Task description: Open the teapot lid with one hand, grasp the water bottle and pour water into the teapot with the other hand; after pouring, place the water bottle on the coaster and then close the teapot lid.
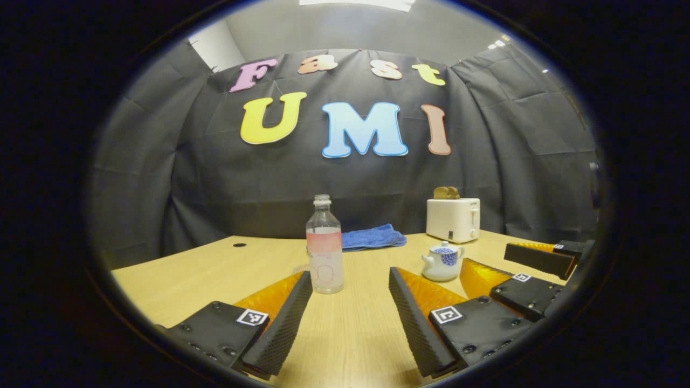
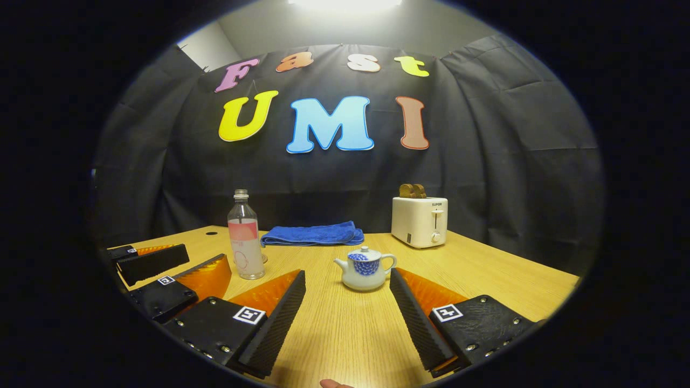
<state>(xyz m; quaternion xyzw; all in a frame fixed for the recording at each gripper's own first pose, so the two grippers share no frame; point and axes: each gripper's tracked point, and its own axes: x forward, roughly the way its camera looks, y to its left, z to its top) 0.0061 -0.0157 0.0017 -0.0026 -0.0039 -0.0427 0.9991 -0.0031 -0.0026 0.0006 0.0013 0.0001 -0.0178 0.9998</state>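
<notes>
Both grippers poised, nothing picked up yet.

The left gripper (image 1: 345,318) hangs with its jaws spread wide and empty at the bottom of the left gripper view, the water bottle (image 1: 324,249) upright just above them at centre. The right gripper (image 2: 345,318) gapes empty too, the lidded teapot (image 2: 365,269) mid-frame between its fingers, farther off. I judge the opening step is unstarted: next, the right must close on the lid knob (image 2: 365,249).
</notes>
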